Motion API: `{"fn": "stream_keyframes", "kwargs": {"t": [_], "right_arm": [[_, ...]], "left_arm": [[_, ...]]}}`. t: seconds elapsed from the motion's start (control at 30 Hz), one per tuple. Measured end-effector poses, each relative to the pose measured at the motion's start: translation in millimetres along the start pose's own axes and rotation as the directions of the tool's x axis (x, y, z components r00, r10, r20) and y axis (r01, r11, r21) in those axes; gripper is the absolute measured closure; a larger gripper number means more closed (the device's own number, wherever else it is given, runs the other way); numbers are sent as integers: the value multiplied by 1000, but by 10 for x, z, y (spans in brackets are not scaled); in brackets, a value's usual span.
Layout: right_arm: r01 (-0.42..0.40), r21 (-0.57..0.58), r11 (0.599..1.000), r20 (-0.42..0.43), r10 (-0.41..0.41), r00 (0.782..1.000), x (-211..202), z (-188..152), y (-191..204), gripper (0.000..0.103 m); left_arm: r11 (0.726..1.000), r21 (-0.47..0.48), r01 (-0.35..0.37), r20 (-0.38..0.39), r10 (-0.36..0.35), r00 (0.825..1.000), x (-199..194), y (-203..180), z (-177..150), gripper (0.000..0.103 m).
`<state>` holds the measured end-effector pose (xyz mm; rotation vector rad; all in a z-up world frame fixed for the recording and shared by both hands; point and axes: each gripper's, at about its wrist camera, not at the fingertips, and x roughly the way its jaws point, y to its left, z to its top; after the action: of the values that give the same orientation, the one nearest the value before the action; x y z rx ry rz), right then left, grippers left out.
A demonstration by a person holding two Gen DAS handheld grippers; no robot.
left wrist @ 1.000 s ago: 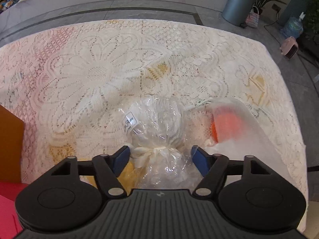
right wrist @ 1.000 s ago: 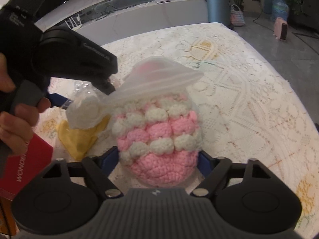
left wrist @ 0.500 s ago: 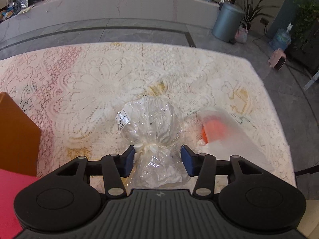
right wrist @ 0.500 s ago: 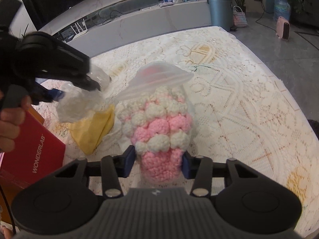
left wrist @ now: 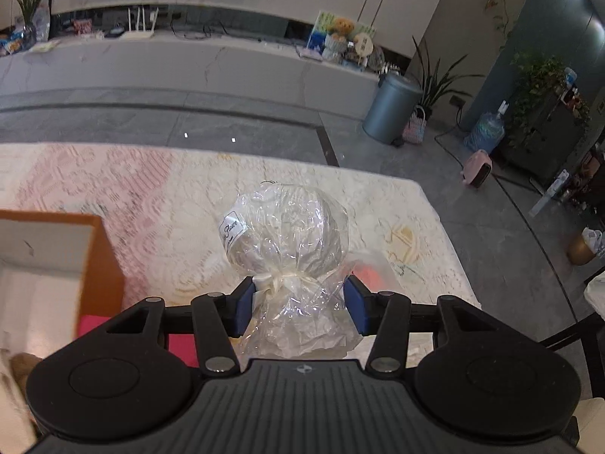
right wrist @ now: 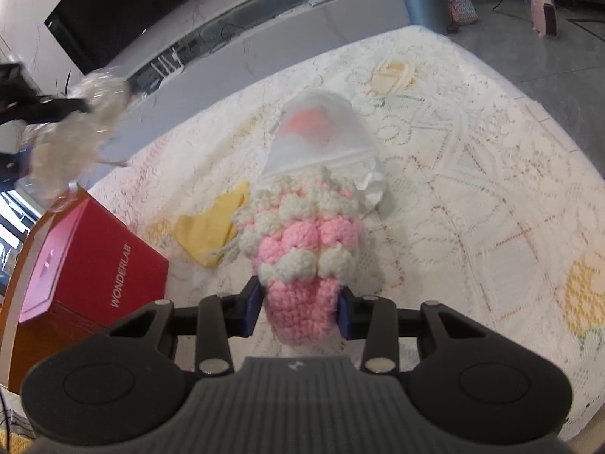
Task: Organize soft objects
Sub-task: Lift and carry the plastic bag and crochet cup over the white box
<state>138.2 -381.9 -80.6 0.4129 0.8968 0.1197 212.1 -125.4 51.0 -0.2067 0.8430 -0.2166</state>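
A home living room, wall-mounted television [right wrist: 128, 11] above a long low media console [left wrist: 189, 64], teddy bear [left wrist: 338, 28] on it, potted plants [left wrist: 435, 75], lidded bin [left wrist: 391, 108], water jug [left wrist: 486, 132], grey tiled floor [left wrist: 227, 121], lace cloth [right wrist: 472, 174] over the worktop

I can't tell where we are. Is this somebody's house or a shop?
Probably a house, a living room: a big TV on the wall, a teddy bear on the long shelf, and a lace tablecloth.
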Motion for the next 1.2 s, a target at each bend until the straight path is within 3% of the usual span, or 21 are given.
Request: {"fn": "stream_keyframes", "kwargs": {"t": [0.23,0.6,0.87,1.0,1.2], "right_arm": [[25,-14,1000,53,-24,998,-143,18,116,64],[75,-17,997,135,-72,988,-313,280,436,64],[114,-40,993,264,-100,959,-517,582,997,64],[131,-60,989,358,-102,928,-696,709,1372,64],[66,-162,985,416,8,909,-915,893,2054,64]], "left_arm": [[997,32,-76,50,74,996,-355,397,145,46],[989,-27,-143,53,144,988,-578,1153,213,46],[988,-45,-150,103,154,983,-878,1487,202,45],[985,-61,-161,135,168,977,-1056,1668,227,45],[982,-90,-168,190,182,965,-1276,1945,225,45]]}}
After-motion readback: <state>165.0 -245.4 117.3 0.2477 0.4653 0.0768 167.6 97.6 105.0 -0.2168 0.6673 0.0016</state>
